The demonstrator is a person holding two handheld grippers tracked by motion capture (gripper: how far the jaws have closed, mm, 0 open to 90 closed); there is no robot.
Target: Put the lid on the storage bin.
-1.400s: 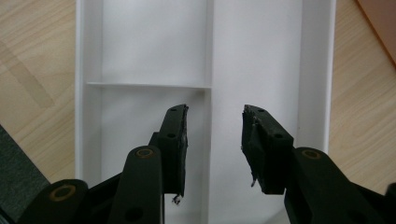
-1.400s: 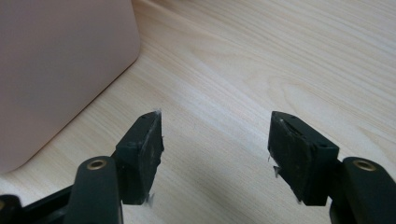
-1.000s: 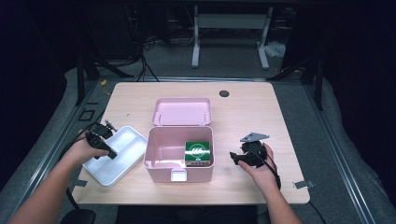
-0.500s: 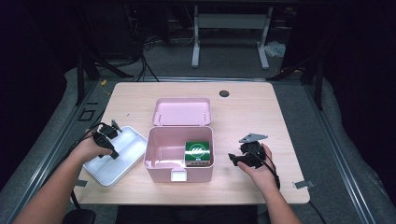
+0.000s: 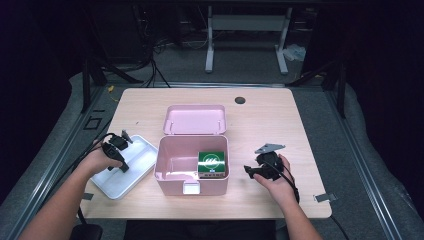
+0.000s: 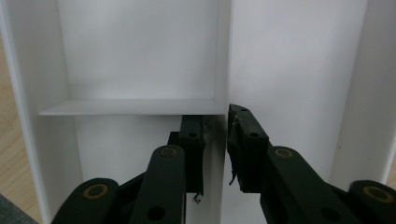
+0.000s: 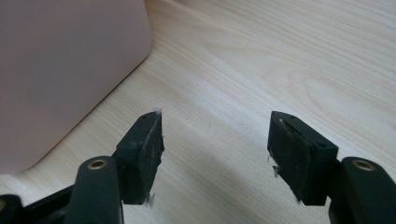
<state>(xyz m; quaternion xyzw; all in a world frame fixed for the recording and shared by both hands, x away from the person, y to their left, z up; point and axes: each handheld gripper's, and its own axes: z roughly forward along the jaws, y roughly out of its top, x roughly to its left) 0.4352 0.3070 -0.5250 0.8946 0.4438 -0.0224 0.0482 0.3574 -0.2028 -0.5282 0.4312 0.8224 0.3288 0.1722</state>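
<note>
A white compartment tray (image 5: 135, 172) lies at the table's left front. My left gripper (image 5: 122, 167) reaches down into it. In the left gripper view the left gripper (image 6: 215, 126) has just been closing, and its pads now press on the tray's upright divider wall (image 6: 223, 56) from both sides. An open pink box (image 5: 170, 165) stands mid-table with its lid (image 5: 195, 120) laid back, and a green pack (image 5: 211, 161) sits in its right half. My right gripper (image 5: 248, 172) rests right of the box, open and empty, above bare wood (image 7: 215, 140).
The pink box's side (image 7: 65, 70) is close on the left in the right gripper view. A dark round hole (image 5: 240, 100) sits near the table's far edge. Metal frame legs and cables lie on the floor beyond the table.
My left hand has shifted a little to the right over the tray and its jaws have closed on the divider. The right hand has stayed still.
</note>
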